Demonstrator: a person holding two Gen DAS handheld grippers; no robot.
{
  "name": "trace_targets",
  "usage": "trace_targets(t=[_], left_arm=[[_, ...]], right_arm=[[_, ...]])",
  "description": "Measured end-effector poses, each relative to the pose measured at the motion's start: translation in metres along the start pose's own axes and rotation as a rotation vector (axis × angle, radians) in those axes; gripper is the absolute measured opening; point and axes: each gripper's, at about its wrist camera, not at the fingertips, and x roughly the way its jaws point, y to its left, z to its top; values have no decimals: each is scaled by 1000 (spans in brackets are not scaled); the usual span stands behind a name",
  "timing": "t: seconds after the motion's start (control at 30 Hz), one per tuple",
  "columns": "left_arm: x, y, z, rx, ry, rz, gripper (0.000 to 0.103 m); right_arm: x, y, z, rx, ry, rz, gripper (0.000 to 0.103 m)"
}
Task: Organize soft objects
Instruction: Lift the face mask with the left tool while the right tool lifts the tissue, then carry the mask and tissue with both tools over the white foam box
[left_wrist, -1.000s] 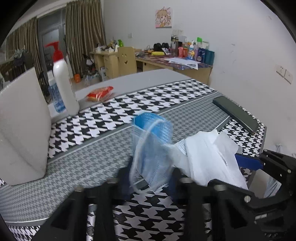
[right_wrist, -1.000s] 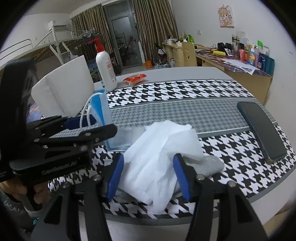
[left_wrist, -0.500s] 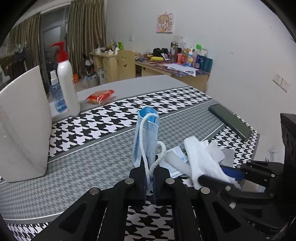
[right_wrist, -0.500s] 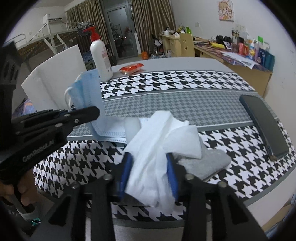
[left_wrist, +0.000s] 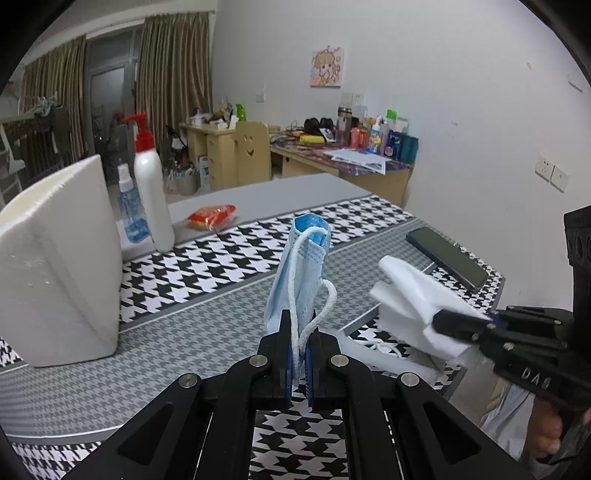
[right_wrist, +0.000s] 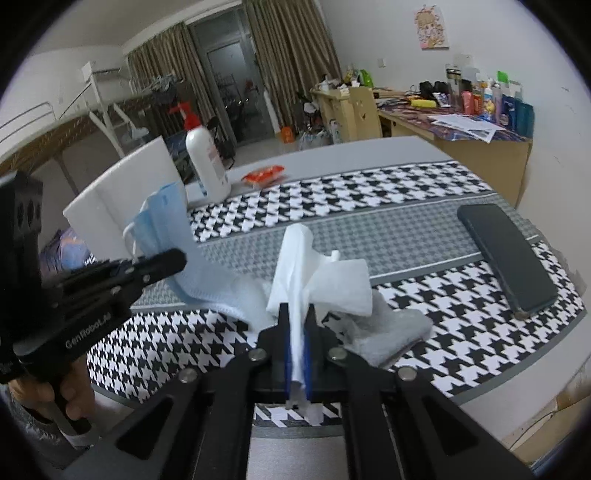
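Note:
My left gripper (left_wrist: 300, 332) is shut on a blue face mask (left_wrist: 299, 273) with white ear loops and holds it upright above the table. The mask also shows in the right wrist view (right_wrist: 166, 229), held by the left gripper (right_wrist: 173, 260). My right gripper (right_wrist: 298, 321) is shut on a white tissue (right_wrist: 306, 269) and holds it lifted; the tissue shows in the left wrist view (left_wrist: 413, 295) in the right gripper (left_wrist: 443, 319). A grey cloth (right_wrist: 391, 328) and another pale mask (right_wrist: 236, 295) lie on the table below.
A white foam box (left_wrist: 59, 258) stands at the left. A white pump bottle (left_wrist: 151, 195) and a blue spray bottle (left_wrist: 129, 214) stand behind it. An orange packet (left_wrist: 210, 216) lies farther back. A black phone (right_wrist: 506, 254) lies at the right edge of the table (right_wrist: 406, 221).
Both grippers closed on their objects and lifted them: the left on the blue mask, the right on the white tissue. The grey cloth stays on the table.

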Motion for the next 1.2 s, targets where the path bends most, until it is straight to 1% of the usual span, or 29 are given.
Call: trace_targets(t=[0.27,0.6,0.9,0.97,1.2], left_arm=[[-20,5,4,-5,-43,0,5],[-47,12,9,-10,-92,-20,5],[-71,18,12,-3,-144,-6,5],[-74,20,12,-1,-149,-1,5],[-85,26,12,-3,-167,17,5]], right_arm=[[-21,8,6,-8,-60,-5,7],[-35,23,9,-42,-104,-7,7],[-44,35,10,-77,-146,-11,7],[-46,38,10,-87,-164,-10,7],[-48,48,12,-104,-184,-12,7]])
